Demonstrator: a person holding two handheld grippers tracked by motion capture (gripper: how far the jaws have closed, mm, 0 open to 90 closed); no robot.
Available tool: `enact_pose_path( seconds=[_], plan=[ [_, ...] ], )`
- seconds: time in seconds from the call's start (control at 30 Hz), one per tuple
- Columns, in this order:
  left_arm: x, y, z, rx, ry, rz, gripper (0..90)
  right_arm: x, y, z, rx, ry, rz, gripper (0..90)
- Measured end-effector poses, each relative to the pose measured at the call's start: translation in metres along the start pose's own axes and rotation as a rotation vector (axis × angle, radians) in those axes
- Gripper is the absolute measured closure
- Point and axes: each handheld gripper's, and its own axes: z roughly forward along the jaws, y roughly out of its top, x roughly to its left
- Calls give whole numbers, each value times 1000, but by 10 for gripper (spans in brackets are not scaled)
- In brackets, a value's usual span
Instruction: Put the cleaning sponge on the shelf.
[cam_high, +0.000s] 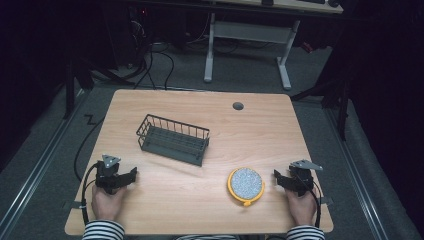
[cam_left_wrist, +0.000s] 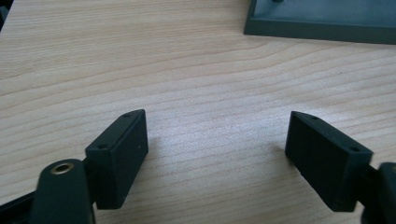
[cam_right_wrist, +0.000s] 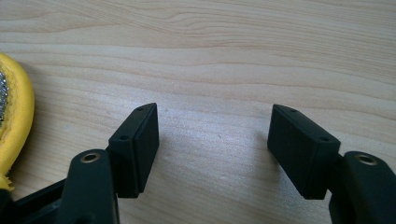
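I'm resting my left tool (cam_high: 129, 176) on the wooden table (cam_high: 200, 105) near its left front corner, jaws spread wide with nothing but bare wood between them. My right tool (cam_high: 278, 178) is sitting near the right front edge, jaws also spread apart and pinching nothing. One round scrubber (cam_high: 245, 184) is lying flat on the table just left of my right tool, close to it but not touching; it's looking like a disc with a yellow rim and a speckled silvery-grey face, with a small yellow tab sticking out at its front edge. In the right gripper view I'm seeing the yellow rim and a sliver of the sparkly face at the left border (cam_right_wrist: 14, 116), off to the side of the jaws. One dark grey wire basket (cam_high: 173, 139) is standing upright near the table's middle, turned at a slant, with thin bars around a solid low base, sitting well apart from the scrubber and nearer my left tool. In the left gripper view its base edge (cam_left_wrist: 322, 25) is showing at the top right. One small grey round cap (cam_high: 238, 106) is sitting in the table's far edge. Count: two tools, one scrubber, one basket.
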Motion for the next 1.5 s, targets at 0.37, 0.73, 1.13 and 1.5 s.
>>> enact_pose_path(
  seconds=[0.37, 0.73, 1.13, 1.5],
  plan=[
    [0, 0, -2, -8, -4, 6, 318, 0, 0, 0, 0, 0, 0, 339],
    [1, 34, -23, 2, -128, 26, 328, 0, 0, 0, 0, 1, -1, 344],
    [2, 110, -42, -23, -204, 74, 350, 1, 0, 0, 1, 3, 0, 345],
    [2, 154, -22, 10, -189, 95, 428, 1, 0, 0, 0, 3, -5, 343]
  ],
)
